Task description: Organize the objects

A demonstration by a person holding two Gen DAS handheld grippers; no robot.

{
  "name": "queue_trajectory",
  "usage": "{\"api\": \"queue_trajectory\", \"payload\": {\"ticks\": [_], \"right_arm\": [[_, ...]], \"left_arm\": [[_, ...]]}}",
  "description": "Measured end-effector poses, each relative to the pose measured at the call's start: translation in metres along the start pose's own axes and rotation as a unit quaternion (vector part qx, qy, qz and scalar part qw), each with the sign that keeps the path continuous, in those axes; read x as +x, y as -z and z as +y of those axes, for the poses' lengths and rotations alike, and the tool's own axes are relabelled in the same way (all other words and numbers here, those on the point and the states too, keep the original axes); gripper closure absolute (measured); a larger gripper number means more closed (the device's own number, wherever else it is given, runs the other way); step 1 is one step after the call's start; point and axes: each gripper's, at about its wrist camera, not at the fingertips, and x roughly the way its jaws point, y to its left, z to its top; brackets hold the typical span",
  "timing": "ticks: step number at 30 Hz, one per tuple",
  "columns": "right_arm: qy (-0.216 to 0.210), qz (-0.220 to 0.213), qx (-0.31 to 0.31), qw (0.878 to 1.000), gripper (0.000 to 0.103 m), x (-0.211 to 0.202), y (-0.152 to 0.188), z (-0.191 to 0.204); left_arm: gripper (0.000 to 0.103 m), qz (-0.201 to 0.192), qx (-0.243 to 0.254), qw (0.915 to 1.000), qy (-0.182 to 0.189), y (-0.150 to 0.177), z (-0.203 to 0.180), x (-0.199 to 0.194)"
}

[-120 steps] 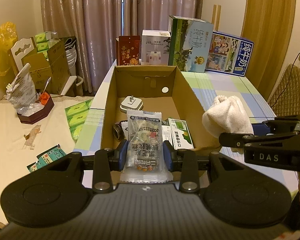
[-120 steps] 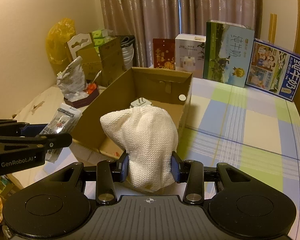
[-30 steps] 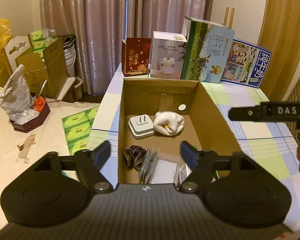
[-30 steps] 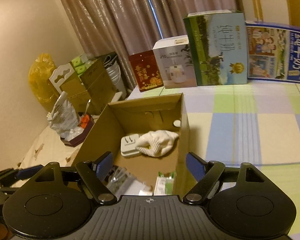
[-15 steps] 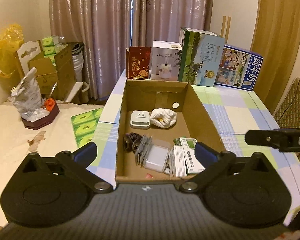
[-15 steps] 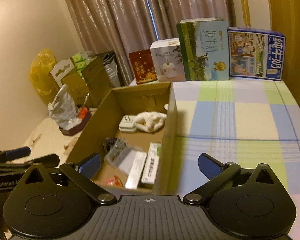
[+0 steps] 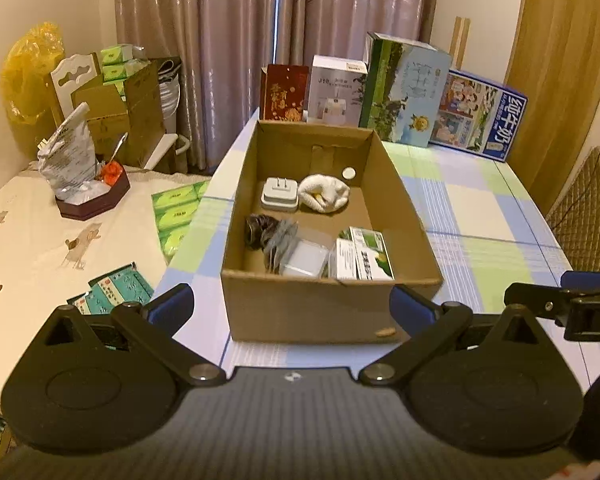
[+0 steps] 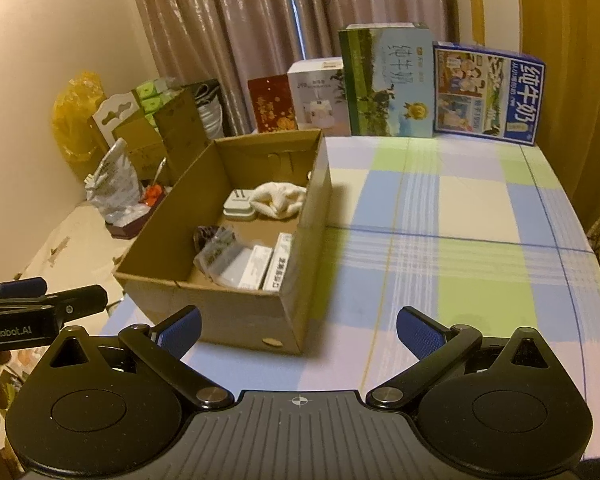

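The left gripper (image 7: 292, 306) is spread wide with nothing between its blue pads, held in front of the near wall of the cardboard box (image 7: 300, 316). The right gripper (image 8: 298, 330) is just as wide apart and just as empty, hanging over the checked tablecloth (image 8: 460, 216) beside the box's near right corner.

The box stands on the left part of the table, open at the top. Inside, at the far end, a white plug adapter (image 7: 280, 194) lies with its prongs up, and a white cloth (image 7: 325, 197) is bunched just to its right, touching it. Nearer the front sit a dark coiled thing (image 7: 260, 230) (too blurred to name), a clear snack packet (image 7: 296, 252) leaning against it, and two small white-and-green cartons (image 7: 364, 258) on their sides along the right wall.

Along the far edge of the table, before the curtain (image 8: 284, 20), stand a red box (image 7: 284, 92), a white appliance box (image 7: 338, 88), a tall green milk carton (image 8: 388, 80) and a blue milk carton (image 8: 486, 94).

To the left, on a lower cream-covered surface, rest a dark tray with a silvery bag (image 7: 66, 162) and green tissue packs (image 7: 176, 212).
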Motion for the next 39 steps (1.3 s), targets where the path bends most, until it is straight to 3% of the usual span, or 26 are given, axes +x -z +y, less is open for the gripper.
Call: {"api": "queue_trajectory", "payload": {"ticks": [11,39], "right_arm": [[0.011,0.020,-0.006,1.000,0.002,-0.007,0.020,0.004],[0.018,0.025,-0.012,0.999,0.002,-0.003,0.020,0.005]], "left_arm": [[0.001,0.021,0.004,0.9998,-0.007,0.019,-0.012,-0.010],[0.001,0.021,0.011,0.9997,-0.008,0.024,-0.013,-0.017]]}}
